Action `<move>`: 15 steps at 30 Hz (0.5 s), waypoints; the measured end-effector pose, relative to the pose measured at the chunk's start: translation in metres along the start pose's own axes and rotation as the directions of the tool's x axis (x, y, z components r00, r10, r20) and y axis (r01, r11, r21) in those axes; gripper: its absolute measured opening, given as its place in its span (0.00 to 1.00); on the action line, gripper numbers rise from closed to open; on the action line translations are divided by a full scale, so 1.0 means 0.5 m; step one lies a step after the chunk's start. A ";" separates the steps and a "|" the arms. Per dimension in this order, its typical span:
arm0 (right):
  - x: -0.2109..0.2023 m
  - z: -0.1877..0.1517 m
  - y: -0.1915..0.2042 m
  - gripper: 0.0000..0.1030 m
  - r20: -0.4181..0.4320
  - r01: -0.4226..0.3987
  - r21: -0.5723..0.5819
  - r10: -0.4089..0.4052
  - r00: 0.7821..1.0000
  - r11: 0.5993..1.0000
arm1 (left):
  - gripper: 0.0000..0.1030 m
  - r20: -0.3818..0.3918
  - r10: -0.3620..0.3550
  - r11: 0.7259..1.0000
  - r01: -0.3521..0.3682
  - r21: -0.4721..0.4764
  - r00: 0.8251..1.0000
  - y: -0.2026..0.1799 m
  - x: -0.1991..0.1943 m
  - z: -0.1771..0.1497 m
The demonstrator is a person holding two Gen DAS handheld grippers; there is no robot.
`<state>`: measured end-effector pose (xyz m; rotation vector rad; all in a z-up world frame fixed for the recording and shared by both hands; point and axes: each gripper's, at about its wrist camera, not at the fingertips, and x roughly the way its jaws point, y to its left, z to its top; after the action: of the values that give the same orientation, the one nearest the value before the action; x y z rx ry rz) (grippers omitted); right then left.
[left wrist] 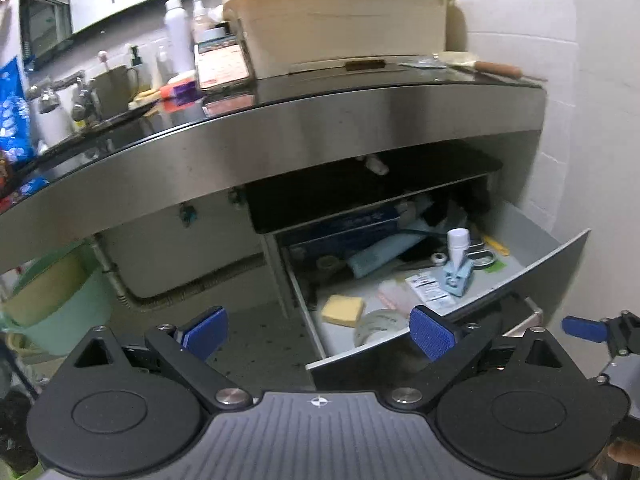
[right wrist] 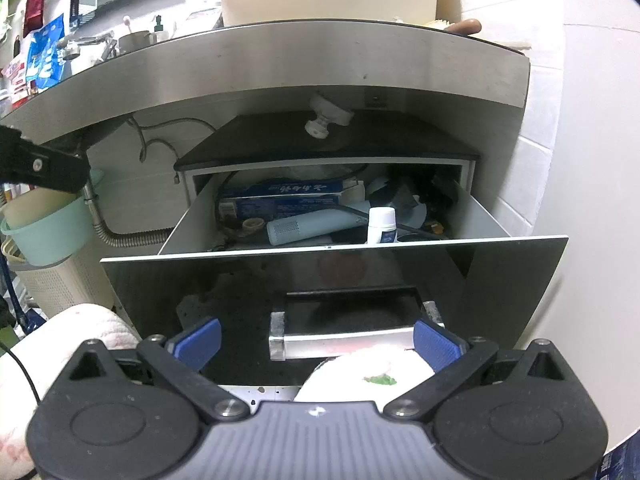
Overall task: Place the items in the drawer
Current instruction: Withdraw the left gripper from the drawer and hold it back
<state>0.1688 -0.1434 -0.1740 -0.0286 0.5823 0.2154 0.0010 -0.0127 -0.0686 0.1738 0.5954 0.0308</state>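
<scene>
Drawer (right wrist: 420, 216) is pulled open under the steel-fronted tabletop (left wrist: 320, 120), dark glossy front panel (right wrist: 200, 280) toward the cameras, already cluttered: blue box (right wrist: 280, 196) at the back, pale blue tube-shaped item (right wrist: 312, 228) lying across the middle, small white bottle (right wrist: 382, 225) upright near the front, yellow sponge (left wrist: 344, 310) and a roll of clear tape (left wrist: 378, 326) in the near corner, leaflets (left wrist: 430, 290) and a pale blue plastic part (left wrist: 458, 276) toward the right. Left gripper (left wrist: 318, 332) has fingers wide, nothing between them, pointing down over the drawer's near corner. Right gripper (right wrist: 316, 342) also wide and empty, sitting low in front of the metal handle (right wrist: 352, 338). Neither carries an item, so my read is the next pick comes off the tabletop, where a pink box (left wrist: 224, 68), bottles (left wrist: 180, 36) and a big cream tub (left wrist: 340, 28) sit. To do it well: lift the item clear of the steel edge, come in from above, drop into the bare patch of floor left of the leaflets, don't knock the upright bottle. Something white and pink below the right gripper — probably cloth or the person's clothing, can't tell. Surroundings: white tiled wall (left wrist: 580, 80) to the right, green basin (left wrist: 60, 312) and flexible hose (left wrist: 160, 296) under the counter to the left, sink taps (left wrist: 80, 96) beyond.
</scene>
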 end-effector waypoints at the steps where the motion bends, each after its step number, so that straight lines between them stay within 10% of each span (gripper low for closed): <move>1: 0.000 0.001 -0.001 1.00 0.000 -0.001 0.000 0.001 1.000 1.000 | 0.96 0.011 0.028 0.999 -0.028 0.020 1.000 -0.005 -0.002 0.001; 15: 0.008 0.004 -0.003 1.00 -0.015 -0.001 0.002 0.001 1.000 1.000 | 0.97 0.066 0.049 0.999 -0.047 -0.024 0.997 0.009 -0.019 0.014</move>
<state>0.1734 -0.1439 -0.1748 -0.0282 0.5975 0.2157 -0.0028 -0.0102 -0.0571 0.1669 0.5238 0.0780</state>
